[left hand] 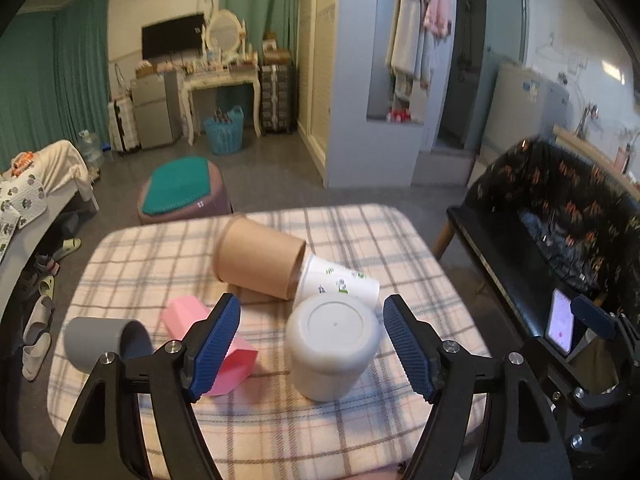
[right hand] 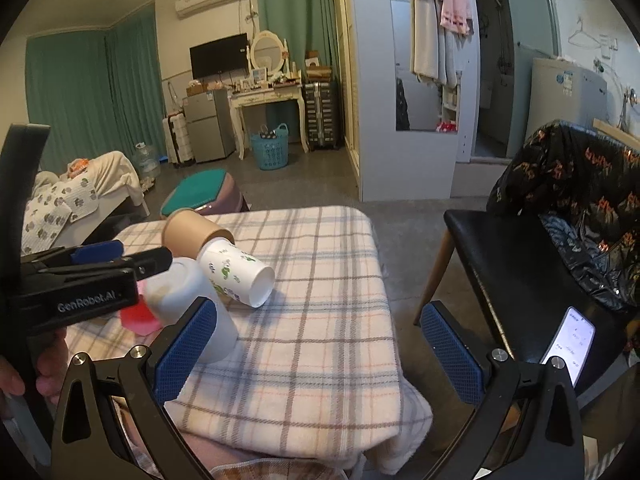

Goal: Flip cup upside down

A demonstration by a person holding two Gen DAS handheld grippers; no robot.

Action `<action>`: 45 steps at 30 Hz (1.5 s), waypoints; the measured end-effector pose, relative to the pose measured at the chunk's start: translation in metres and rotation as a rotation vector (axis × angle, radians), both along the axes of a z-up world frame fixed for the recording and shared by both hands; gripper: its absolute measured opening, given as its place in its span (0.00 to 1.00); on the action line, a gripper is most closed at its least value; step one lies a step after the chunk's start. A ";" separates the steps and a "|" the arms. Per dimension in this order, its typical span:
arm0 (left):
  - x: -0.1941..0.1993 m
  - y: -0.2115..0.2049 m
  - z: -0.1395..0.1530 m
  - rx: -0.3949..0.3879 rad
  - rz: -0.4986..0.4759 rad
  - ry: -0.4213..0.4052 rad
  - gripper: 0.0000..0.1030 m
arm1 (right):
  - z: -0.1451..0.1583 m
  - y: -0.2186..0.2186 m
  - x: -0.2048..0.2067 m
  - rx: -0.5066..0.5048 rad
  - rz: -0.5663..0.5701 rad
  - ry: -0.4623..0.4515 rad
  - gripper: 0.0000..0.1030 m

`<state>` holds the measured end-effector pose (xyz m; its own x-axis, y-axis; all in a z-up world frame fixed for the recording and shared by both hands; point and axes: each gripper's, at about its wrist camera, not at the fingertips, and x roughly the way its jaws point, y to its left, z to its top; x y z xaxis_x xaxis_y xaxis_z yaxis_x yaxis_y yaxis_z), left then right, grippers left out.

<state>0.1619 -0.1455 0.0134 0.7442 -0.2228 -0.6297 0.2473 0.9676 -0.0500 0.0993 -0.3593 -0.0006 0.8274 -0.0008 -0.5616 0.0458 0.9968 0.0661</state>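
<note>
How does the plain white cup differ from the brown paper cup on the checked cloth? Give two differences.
The plain white cup stands upside down, base up; the brown paper cup lies on its side. The white cup stands alone; the brown cup has a printed paper cup poking from its mouth. Both rest on the checked cloth.

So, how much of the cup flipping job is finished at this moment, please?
Looks done: the white plastic cup stands upside down on the plaid cloth, base up. In hand: nothing; the left gripper is open with the cup between its fingers, and the right gripper is open and empty. Possibly left: the brown cup, printed cup, grey cup and pink cup lie on their sides.
</note>
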 end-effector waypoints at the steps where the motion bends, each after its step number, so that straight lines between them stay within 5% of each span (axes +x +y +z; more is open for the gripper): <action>1: -0.008 0.005 0.004 -0.010 0.004 -0.028 0.76 | 0.005 0.002 -0.006 -0.005 0.004 -0.018 1.00; 7: -0.069 0.031 0.016 -0.027 0.050 -0.259 0.86 | 0.015 0.021 -0.032 -0.033 0.032 -0.094 1.00; 13: -0.105 0.054 -0.003 -0.001 0.168 -0.360 0.94 | 0.009 0.042 -0.052 -0.047 0.081 -0.145 1.00; 27: -0.131 0.076 -0.034 -0.001 0.202 -0.362 0.95 | -0.019 0.075 -0.059 -0.090 0.128 -0.147 1.00; 45: -0.140 0.085 -0.030 -0.035 0.231 -0.371 0.95 | -0.018 0.075 -0.064 -0.071 0.125 -0.154 1.00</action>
